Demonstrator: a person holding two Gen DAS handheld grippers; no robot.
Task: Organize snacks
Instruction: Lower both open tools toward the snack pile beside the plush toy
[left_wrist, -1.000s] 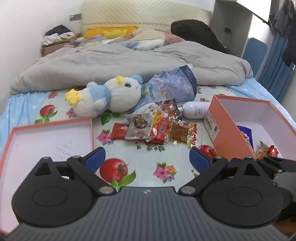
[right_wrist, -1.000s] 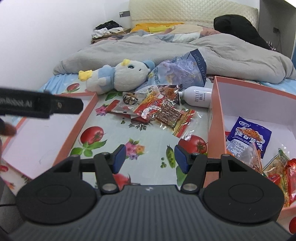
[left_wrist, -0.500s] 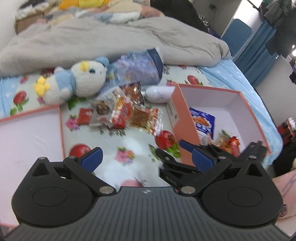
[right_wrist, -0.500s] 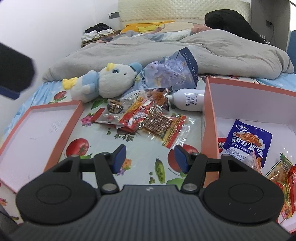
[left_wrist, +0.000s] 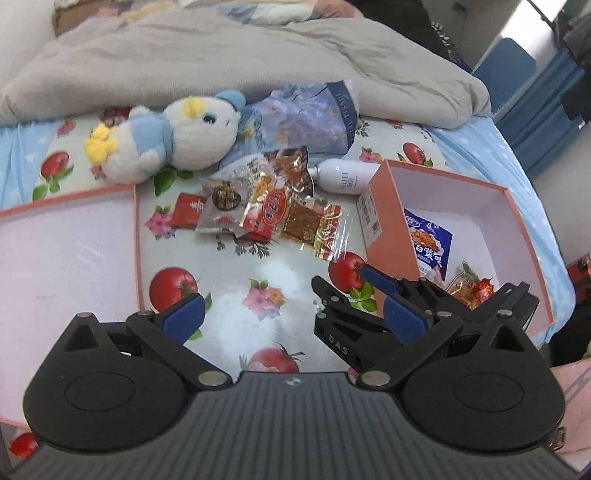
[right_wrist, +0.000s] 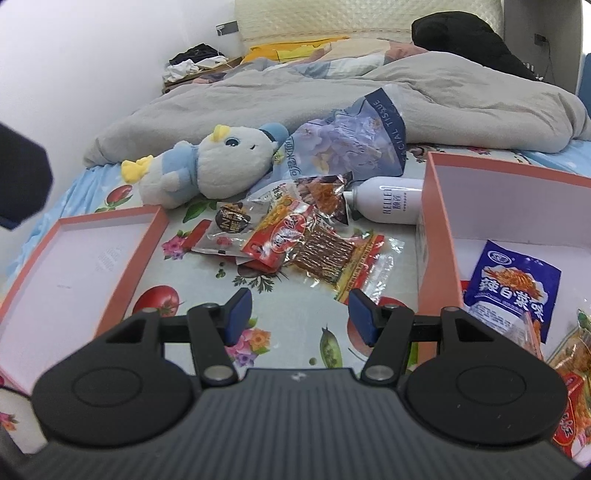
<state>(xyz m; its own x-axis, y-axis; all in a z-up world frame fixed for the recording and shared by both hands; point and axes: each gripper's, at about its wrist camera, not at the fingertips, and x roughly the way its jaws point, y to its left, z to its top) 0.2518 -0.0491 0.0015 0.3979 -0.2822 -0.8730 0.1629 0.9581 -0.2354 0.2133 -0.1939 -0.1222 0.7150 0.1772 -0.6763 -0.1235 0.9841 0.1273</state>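
Note:
A pile of several snack packets (left_wrist: 273, 210) (right_wrist: 295, 240) lies on the flowered sheet between an orange box (left_wrist: 388, 221) (right_wrist: 436, 258) on the right and its lid (left_wrist: 66, 258) (right_wrist: 74, 266) on the left. In the box lie a blue packet (left_wrist: 428, 240) (right_wrist: 509, 284) and red-orange packets (left_wrist: 476, 288). My left gripper (left_wrist: 293, 315) hangs open and empty above the sheet, short of the pile. My right gripper (right_wrist: 301, 312) is open with nothing between its fingers, just before the nearest clear packet (right_wrist: 332, 258); in the left wrist view the right gripper (left_wrist: 347, 282) is beside the box's near corner.
Behind the pile lie a blue-and-white plush toy (left_wrist: 166, 140) (right_wrist: 214, 166), a white bottle (left_wrist: 347, 177) (right_wrist: 388, 205) and a tissue pack (left_wrist: 306, 118) (right_wrist: 351, 144). A grey duvet (left_wrist: 221, 55) covers the far bed. The bed's edge runs right of the box.
The left gripper has risen and tipped downward, so it looks more steeply onto the sheet. The right gripper has come leftward from the box toward the snack pile. Both stay open.

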